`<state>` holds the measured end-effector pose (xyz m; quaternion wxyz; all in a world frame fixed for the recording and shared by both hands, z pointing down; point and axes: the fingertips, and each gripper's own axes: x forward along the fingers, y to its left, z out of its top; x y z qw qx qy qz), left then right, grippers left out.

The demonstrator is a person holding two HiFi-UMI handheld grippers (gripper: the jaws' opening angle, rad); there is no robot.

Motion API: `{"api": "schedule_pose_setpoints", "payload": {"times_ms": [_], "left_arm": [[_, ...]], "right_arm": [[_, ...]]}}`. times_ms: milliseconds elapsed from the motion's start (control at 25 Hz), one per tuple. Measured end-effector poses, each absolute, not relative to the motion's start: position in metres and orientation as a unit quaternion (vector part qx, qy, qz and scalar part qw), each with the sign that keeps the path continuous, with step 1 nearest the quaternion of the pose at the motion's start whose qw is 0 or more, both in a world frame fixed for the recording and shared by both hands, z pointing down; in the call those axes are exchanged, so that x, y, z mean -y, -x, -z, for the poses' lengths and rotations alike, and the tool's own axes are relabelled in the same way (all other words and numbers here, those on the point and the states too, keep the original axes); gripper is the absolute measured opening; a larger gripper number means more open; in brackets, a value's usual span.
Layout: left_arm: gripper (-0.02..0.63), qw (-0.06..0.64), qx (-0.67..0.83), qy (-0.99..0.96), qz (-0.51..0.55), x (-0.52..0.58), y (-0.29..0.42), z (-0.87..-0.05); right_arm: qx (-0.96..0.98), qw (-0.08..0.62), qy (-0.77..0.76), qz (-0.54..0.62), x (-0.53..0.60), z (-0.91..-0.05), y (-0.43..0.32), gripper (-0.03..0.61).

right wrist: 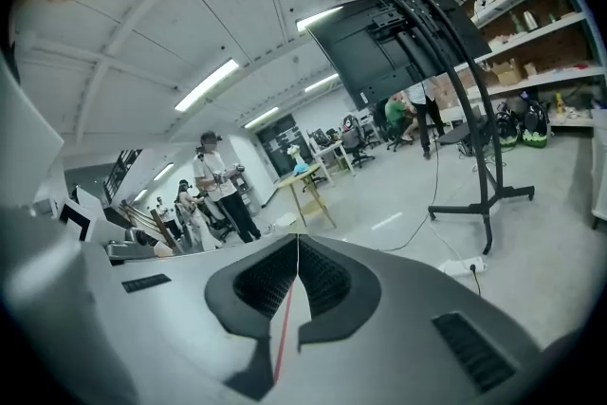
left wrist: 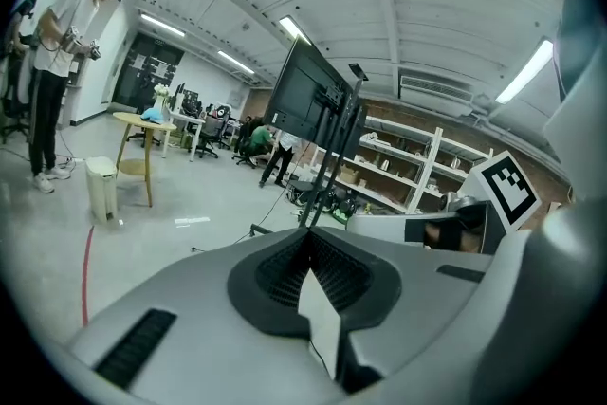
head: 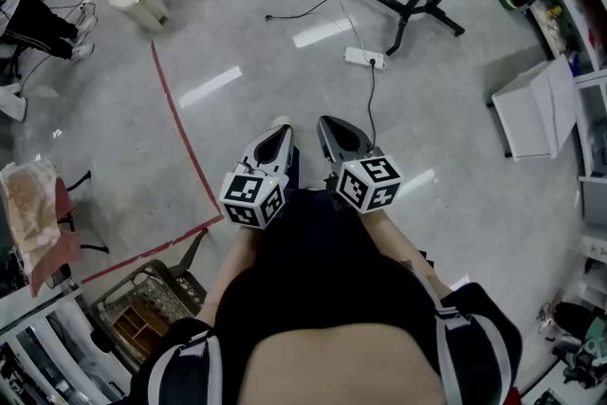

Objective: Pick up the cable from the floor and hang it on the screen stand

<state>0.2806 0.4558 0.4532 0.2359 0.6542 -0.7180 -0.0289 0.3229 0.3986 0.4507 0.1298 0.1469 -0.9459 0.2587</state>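
Floor (head: 446, 138): grey, polished, with a red tape line (head: 180, 133) running across its left part.

Screen stand (head: 417, 9): black, its base legs spread on the floor at the far right. The right gripper view shows its uprights carrying a large dark screen (right wrist: 379, 43).

Left gripper (head: 282, 127) and right gripper (head: 326, 120): held side by side, close in front of the person's body, pointing slightly down toward the open floor. Both have their jaws closed tip to tip with nothing between them.

Cable (head: 308, 10): thin, black, lying loose on the floor just left of the stand's base, well apart from both grippers. Its free end points left. White power strip (head: 365, 58) sits near it, with its own lead running toward the person.

Step, as judged: the approach. Nothing has been picked up yet.

Next move calls for walking forward to the cable, opening one gripper, then lowering it so the jaws straddle the thin cord flat on the floor.
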Motion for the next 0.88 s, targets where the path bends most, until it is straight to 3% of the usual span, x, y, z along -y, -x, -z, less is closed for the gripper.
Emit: {"api": "schedule_pose_setpoints", "payload": {"times_ms": [880], "left_arm": [[0.008, 0.243, 0.656, -0.715, 0.000, -0.286, -0.111, -0.447]], "right_arm": [[0.938, 0.119, -0.183, -0.271, -0.250, -0.443, -0.146, 0.021]]}}
